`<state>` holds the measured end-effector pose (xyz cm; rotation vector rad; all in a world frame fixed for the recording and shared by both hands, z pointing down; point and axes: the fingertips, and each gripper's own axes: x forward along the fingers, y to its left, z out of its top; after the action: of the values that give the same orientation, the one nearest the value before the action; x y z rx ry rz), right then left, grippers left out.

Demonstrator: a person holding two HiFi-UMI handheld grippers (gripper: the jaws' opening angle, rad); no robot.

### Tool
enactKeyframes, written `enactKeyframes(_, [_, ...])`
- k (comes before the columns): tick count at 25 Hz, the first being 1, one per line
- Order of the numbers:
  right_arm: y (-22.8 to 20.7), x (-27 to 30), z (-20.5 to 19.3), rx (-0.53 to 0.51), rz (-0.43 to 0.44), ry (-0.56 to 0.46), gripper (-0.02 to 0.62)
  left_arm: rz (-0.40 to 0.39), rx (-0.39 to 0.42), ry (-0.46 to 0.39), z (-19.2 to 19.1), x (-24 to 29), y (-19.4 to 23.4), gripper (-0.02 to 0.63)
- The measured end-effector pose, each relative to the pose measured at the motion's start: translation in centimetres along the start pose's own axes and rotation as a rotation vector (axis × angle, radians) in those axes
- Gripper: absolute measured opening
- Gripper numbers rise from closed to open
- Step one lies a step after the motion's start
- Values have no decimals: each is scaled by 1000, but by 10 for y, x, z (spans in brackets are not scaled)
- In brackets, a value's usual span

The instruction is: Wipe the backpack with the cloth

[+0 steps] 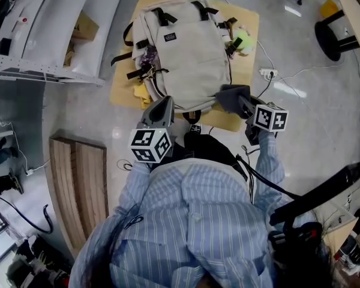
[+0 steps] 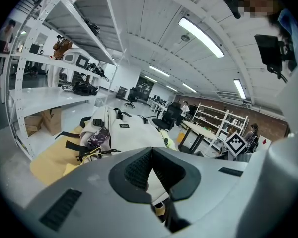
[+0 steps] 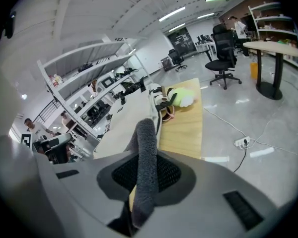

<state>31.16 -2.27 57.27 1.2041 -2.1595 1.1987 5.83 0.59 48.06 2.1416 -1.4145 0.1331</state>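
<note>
Risk noted: the cloth point(image 3: 145, 152), held by one fold in the clamped right gripper point(image 1: 243, 104), could slip or drag the unpinned backpack point(image 1: 186, 53) lying flat on the wooden board point(image 1: 247, 26), because the left gripper point(image 2: 150, 155), closed on nothing, merely hovers at its near edge, both arms reaching forward and down.

A glossy grey floor point(image 1: 306, 101) catches the lamps' glare, and on it lie a white power strip point(image 1: 268, 73) beside a low wooden table point(image 1: 245, 23), a slatted wooden platform point(image 1: 78, 185) at the left and a black round stand point(image 1: 331, 39) at the upper right. White metal shelving point(image 1: 42, 23) lines the left side, with a cardboard box point(image 1: 84, 26) under it. Long tube lights point(image 2: 201, 36) run along a white ribbed ceiling point(image 2: 149, 14), and farther off stand black office chairs point(image 3: 223, 61), a round table point(image 3: 272, 43) and more shelves point(image 2: 213, 117) against a reddish-brown wall point(image 2: 260, 119).
</note>
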Motion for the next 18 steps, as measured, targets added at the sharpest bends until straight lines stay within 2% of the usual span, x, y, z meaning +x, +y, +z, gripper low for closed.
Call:
enactKeyframes(8, [-37,-15,18,1,-82,-25,54,31,10,10,2,-2,8,5])
enactKeyframes(12, [-51,-28,21,121,-123,-80,54,54,7,12,8,-7,18,5])
enactKeyframes(15, [-70,-35,26,226,-219,-125,54,65,4,14,12,-7,27,5])
enactKeyframes(18, [-77,-34,30,270,-284,-150,54,59,-4,19,17,-2,38,5])
